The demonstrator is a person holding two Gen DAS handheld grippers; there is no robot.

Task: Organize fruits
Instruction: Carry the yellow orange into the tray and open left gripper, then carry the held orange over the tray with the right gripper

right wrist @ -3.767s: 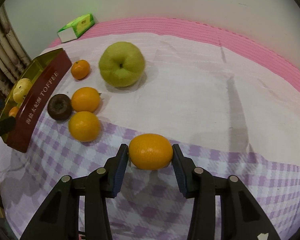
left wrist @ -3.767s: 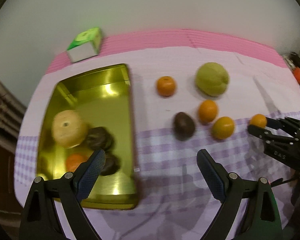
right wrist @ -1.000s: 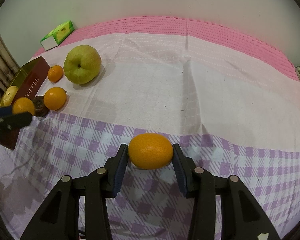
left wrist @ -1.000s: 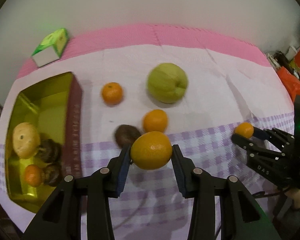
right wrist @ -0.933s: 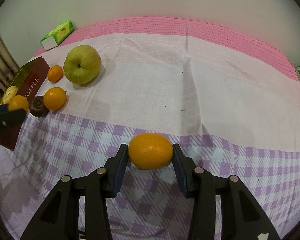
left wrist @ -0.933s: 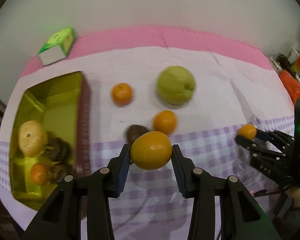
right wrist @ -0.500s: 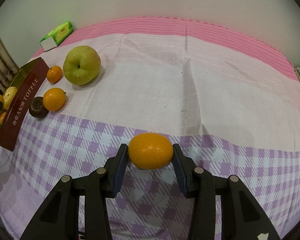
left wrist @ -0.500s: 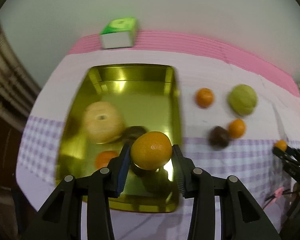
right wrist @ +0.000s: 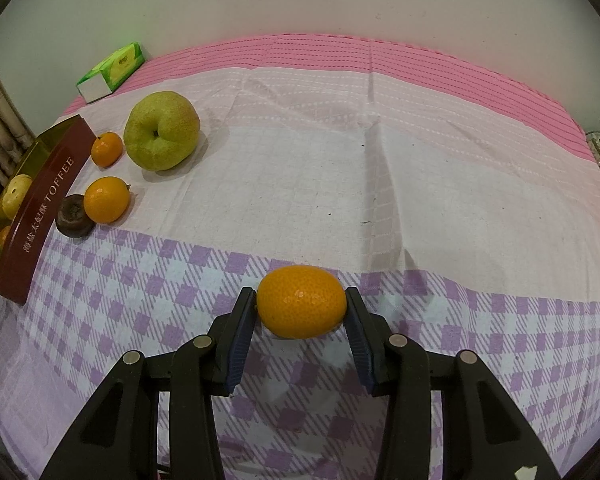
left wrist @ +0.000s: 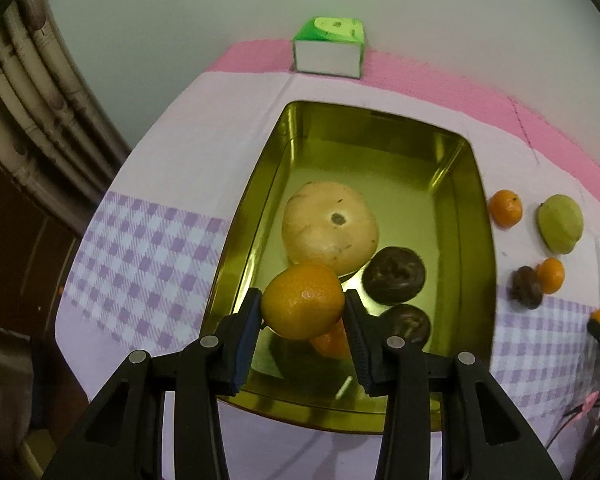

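Observation:
My left gripper is shut on an orange and holds it over the near part of the gold tin. In the tin lie a pale yellow pear, two dark brown fruits and a partly hidden orange. My right gripper is shut on an oval orange above the checked cloth. On the cloth beside the tin lie a green pear, two small oranges and a dark fruit.
A green tissue box stands at the back by the wall. The tin's red side reads TOFFEE at the far left of the right wrist view. Bamboo-like poles stand left of the table edge.
My left gripper lifted an orange from the cloth and carried it left over the tin. My right gripper has stayed shut on its orange and hardly moved.

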